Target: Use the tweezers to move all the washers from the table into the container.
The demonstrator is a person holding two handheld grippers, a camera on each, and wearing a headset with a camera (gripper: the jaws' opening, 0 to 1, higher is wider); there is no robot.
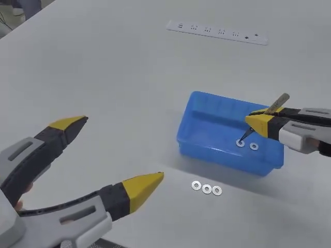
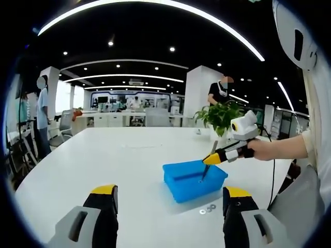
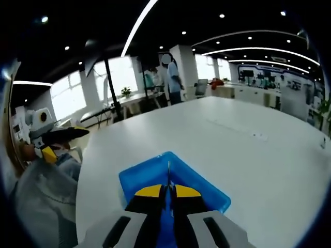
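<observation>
A blue container (image 1: 207, 121) stands on the white table and holds two washers (image 1: 254, 146). My right gripper (image 1: 254, 122) hovers over its right side, shut on the tweezers (image 1: 274, 106). The tweezers' tip points down at one washer (image 1: 240, 143) in the container; whether it grips it is unclear. Three washers (image 1: 207, 189) lie in a row on the table just in front of the container. My left gripper (image 1: 116, 152) is open at the lower left with nothing in it. The left gripper view shows the container (image 2: 189, 183), the table washers (image 2: 208, 209) and the right gripper (image 2: 220, 156).
A white power strip (image 1: 217, 32) lies at the far side of the table. The bare white tabletop (image 1: 119, 77) spreads to the left of the container. People stand and a potted plant (image 2: 222, 116) sits in the office beyond the table.
</observation>
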